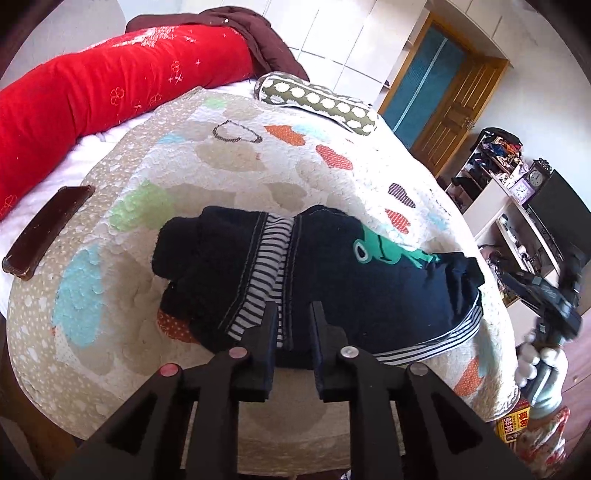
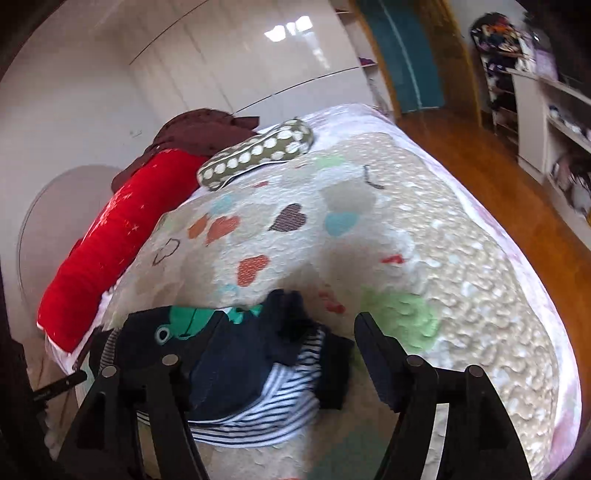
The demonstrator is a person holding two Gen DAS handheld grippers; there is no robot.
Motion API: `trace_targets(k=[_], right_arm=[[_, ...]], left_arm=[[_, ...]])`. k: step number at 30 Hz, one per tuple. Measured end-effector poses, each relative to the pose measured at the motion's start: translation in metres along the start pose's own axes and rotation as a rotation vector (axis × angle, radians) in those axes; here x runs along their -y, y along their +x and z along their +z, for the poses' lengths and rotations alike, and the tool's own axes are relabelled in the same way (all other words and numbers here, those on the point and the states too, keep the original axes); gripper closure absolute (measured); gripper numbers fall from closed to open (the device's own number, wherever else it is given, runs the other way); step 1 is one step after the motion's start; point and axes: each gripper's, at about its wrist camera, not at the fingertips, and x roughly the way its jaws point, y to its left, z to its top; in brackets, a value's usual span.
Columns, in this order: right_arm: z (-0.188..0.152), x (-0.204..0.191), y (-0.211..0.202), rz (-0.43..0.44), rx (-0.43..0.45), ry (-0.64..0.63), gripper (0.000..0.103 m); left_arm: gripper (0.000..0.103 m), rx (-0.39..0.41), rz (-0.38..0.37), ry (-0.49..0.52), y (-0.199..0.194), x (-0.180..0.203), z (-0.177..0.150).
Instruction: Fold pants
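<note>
The navy pants [image 1: 332, 280], with a green frog patch and a striped lining, lie folded in a bundle on the quilt. My left gripper [image 1: 293, 314] sits at the bundle's near edge with a narrow gap between its jaws, holding nothing. In the right wrist view the pants [image 2: 236, 365] lie low and left. My right gripper [image 2: 291, 328] is wide open above them and holds nothing. It also shows in the left wrist view [image 1: 554, 306], off the bed's right edge.
The quilt [image 1: 240, 158] with coloured clouds covers the bed. A red bolster [image 1: 110, 92], a brown garment [image 1: 258, 33] and a spotted pillow [image 1: 317, 99] lie at the far side. A dark phone [image 1: 48, 232] lies left. Shelves [image 1: 517, 206] and wood floor [image 2: 498, 184] are right.
</note>
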Motion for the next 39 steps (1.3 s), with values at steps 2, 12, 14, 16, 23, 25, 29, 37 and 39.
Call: trace_targets(k=[2,12,14,16,23,25,29,37,39], right_arm=[[0.000,-0.014,0.035,-0.062,-0.060,-0.039,0.025],[-0.025,0.032,0.006,-0.078,-0.061,0.088,0.097],[-0.034,0.050,0.000,-0.162,-0.080,0.103,0.097],[-0.039,0.065,0.000,-0.212,-0.092,0.131,0.096],[-0.030,0.021,-0.051,-0.093,0.091,0.078,0.072],[-0.030,0.000,-0.040,0.013,0.068,0.048,0.057],[-0.044,-0.030,0.006,0.082,-0.050,-0.001,0.052],[-0.069,0.014,0.021,0.067,-0.115,0.122,0.057],[-0.069,0.015,0.011,0.076,-0.103,0.131,0.056]], left_arm=[[0.077,0.017,0.010,0.021,-0.006,0.003,-0.001],[0.068,0.048,0.059,-0.047,-0.014,-0.030,0.006],[0.068,0.030,0.059,-0.067,-0.006,-0.035,0.004],[0.068,0.013,0.070,-0.072,-0.001,-0.036,0.003],[0.057,0.023,0.099,-0.057,0.010,-0.025,0.020],[0.055,0.025,0.101,-0.054,0.021,-0.021,0.028],[0.053,-0.045,0.110,-0.118,0.059,-0.032,0.033],[0.045,-0.046,0.050,-0.158,0.074,-0.049,0.024],[0.039,-0.033,0.067,-0.122,0.076,-0.041,0.022]])
